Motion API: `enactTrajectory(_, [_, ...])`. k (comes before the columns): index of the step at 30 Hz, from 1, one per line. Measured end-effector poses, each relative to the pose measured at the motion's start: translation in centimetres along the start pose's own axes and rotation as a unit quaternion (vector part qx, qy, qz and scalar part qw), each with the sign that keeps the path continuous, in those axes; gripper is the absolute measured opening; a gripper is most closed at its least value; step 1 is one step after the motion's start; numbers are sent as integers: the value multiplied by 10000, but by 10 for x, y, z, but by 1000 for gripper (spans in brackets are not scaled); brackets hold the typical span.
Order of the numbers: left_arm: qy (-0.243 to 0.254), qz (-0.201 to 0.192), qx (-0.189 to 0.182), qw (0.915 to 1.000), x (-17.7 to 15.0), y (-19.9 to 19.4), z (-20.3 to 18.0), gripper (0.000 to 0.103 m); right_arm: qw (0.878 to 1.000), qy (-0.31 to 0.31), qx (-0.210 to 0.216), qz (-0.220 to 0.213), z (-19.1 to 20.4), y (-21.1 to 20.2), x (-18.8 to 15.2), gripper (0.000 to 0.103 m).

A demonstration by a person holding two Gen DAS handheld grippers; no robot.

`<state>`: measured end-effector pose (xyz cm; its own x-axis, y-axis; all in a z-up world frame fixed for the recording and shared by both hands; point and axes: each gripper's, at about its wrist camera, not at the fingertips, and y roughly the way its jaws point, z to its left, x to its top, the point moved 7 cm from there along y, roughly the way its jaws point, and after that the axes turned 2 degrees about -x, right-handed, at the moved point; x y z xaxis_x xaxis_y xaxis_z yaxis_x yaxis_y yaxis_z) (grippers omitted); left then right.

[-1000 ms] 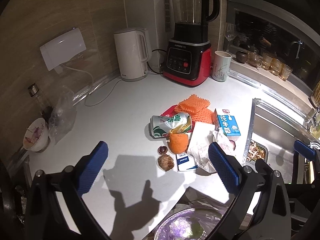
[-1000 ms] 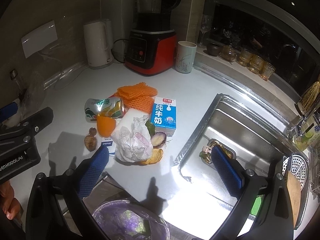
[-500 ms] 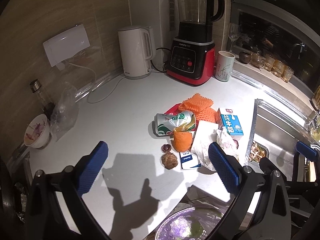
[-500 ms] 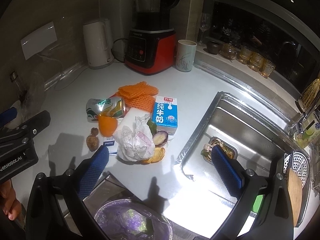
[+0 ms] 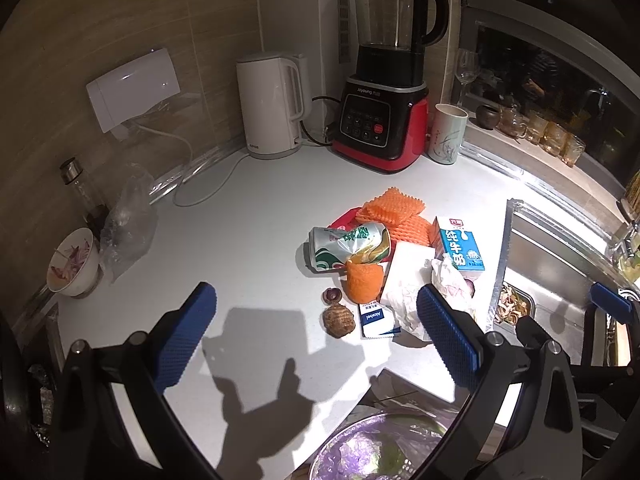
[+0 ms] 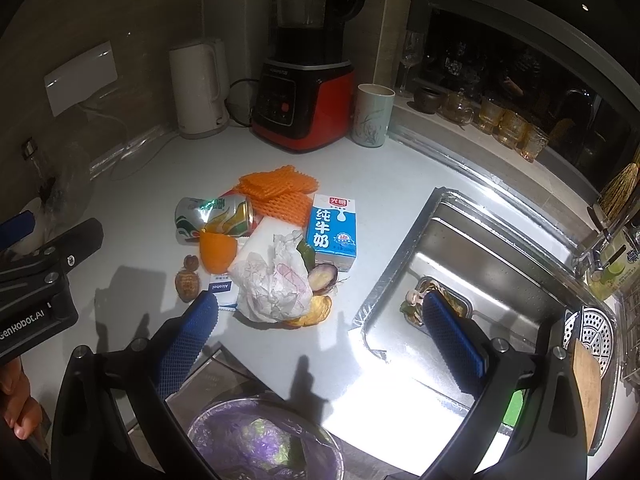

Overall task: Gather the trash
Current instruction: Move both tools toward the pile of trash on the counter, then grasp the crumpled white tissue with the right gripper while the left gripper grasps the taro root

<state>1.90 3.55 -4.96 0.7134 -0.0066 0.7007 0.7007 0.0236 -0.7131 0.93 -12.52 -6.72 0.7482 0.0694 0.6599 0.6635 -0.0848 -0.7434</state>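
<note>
Hovering: left claw [image 5: 316, 340] and right claw [image 6: 320, 340], both spread wide and holding nothing, above the white counter [image 5: 248, 216].
Bin: purple-lined bin [image 6: 264, 440] just below the right claw's fingers.
Trash pile: ahead of both claws; brown pit [image 5: 338, 321] and alcohol wipe packet [image 5: 376, 318] nearest, then crumpled paper [image 6: 276, 284], orange peel [image 5: 363, 283], crushed can [image 5: 346, 248], milk carton [image 6: 333, 232], orange foam net [image 5: 394, 212].
Beyond: kettle [image 5: 272, 104] and blender [image 5: 384, 92] by the wall.
Sink: sink [image 6: 500, 272] right of the right claw.
</note>
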Motion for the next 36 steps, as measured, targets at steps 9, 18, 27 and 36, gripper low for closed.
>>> enactTrajectory(9, [10, 25, 25, 10000, -3, 2, 1, 96, 10000, 3, 9, 3, 0, -1, -1, 101])
enactTrajectory(18, [70, 49, 69, 9999, -10, 23, 24, 96, 9998, 32, 53, 164, -4, 23, -11, 101])
enactTrajectory(27, [-142, 275, 153, 9994, -22, 53, 48, 96, 9994, 25, 253, 227, -2, 50, -16, 101])
enactTrajectory(36, [-163, 329, 52, 9993, -18, 69, 54, 96, 9984, -398, 220, 334, 21, 92, -13, 101])
